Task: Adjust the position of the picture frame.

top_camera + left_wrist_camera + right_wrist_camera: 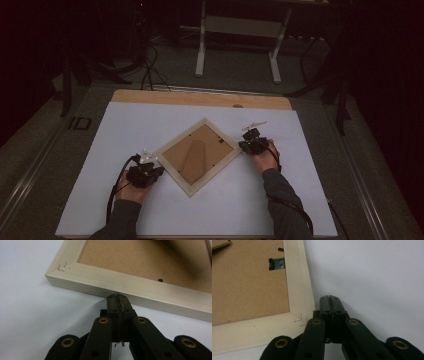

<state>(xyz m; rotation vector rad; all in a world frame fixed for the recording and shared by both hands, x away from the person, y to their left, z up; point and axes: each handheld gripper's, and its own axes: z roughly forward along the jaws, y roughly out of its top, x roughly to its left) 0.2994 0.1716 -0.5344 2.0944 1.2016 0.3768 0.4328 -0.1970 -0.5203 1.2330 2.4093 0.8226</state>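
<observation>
With my left hand-held gripper (pixel 117 297) and right hand-held gripper (pixel 329 298) clenched empty, I judge the picture frame (pixel 198 152) stiff, light, best pinched along its wooden rails at 8 and 3 o'clock.

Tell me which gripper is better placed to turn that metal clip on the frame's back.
Probably right. The right gripper sits shut at the frame corner nearest the metal clip; the left gripper, also shut, faces the outer side edge.
</observation>
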